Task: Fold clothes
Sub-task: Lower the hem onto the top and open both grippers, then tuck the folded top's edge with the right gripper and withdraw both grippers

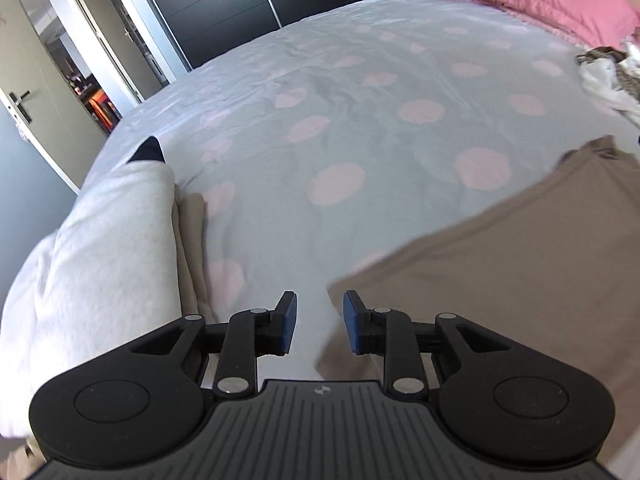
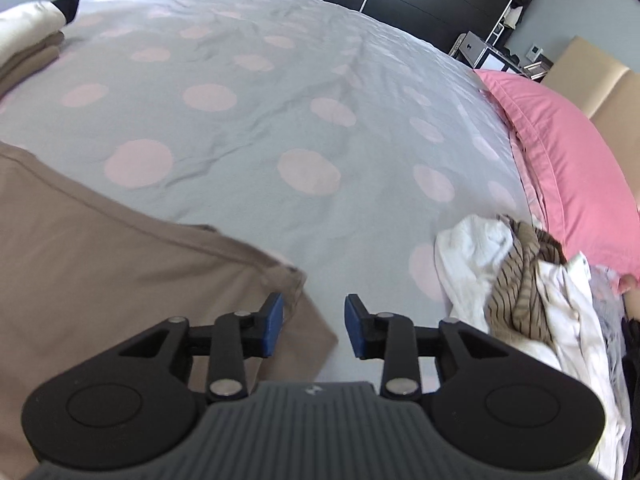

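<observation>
Both tongs hang apart over the bed, nothing between their blue pads. The left tongs (image 1: pixel 316 322) hover with the tan garment (image 1: pixel 500 280) just to their right, one corner lying near the right pad; the right tongs (image 2: pixel 314 326) have the same cloth just to their left, its seamed corner beside the left pad. The garment looks light, limp and thin, likely to sag and slide when lifted, so a pinch at a corner or hem seems soundest. It is plain tan, spread fairly flat on the dotted bedcover (image 1: pixel 340 128). Beyond the right tongs lies a heap of clothes (image 2: pixel 520 280); left of the left tongs, a folded stack (image 1: pixel 112 240).
</observation>
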